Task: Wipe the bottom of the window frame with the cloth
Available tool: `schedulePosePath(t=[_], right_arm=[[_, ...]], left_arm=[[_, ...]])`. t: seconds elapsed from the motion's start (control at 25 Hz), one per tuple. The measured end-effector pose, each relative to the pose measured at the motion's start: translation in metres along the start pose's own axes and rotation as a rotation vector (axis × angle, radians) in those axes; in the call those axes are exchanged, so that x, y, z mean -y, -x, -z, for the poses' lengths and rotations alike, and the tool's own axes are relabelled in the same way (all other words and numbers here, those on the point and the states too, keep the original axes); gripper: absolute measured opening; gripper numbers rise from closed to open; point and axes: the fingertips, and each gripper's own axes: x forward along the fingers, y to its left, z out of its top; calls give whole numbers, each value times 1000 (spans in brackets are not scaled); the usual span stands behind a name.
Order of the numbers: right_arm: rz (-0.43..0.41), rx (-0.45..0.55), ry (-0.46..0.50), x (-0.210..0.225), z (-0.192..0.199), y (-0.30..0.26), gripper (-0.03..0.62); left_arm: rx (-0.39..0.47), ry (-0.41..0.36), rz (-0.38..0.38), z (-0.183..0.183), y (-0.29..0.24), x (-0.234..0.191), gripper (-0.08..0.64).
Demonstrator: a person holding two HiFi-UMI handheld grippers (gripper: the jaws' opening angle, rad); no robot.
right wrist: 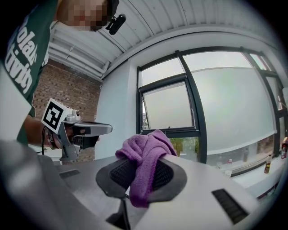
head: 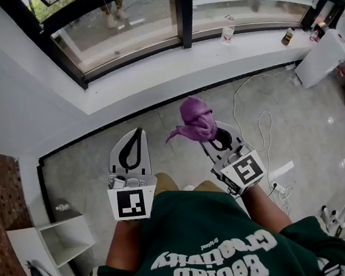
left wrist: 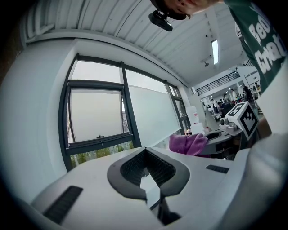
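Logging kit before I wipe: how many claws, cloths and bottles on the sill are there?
Claws: 2, left claw and right claw
Cloths: 1, purple cloth in the right claw
Bottles on the sill: 2 discernible, clear bottle and dark bottle
Total: 5

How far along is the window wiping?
Done: the purple cloth is picked up, pinched in the right tongs. In hand: the cloth hangs above the floor, short of the window. Left: all the wiping, since the cloth is not touching the frame's bottom rail. The left tongs are shut and empty.
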Motion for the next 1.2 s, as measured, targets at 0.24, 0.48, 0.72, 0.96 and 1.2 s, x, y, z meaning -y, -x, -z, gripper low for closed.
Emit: schedulePosePath(t=[0.24, 0.48, 0.72, 0.96, 1.2], right_arm=[[12, -12, -14, 23, 12, -24, 69], [59, -44, -29, 55, 34, -57, 69], [164, -114, -42, 107, 52, -122, 69], [223, -149, -53, 167, 34, -240, 69], [193, -143, -38, 209, 10, -359, 69]], left_arm=[[-2, 1, 16, 6, -35, -13, 8], [13, -6, 58, 21, -81, -29, 8], [21, 15, 116, 46, -166, -76, 8], [27, -4, 181, 50, -275, -158, 8], [24, -5, 274, 53, -370, -233, 8]])
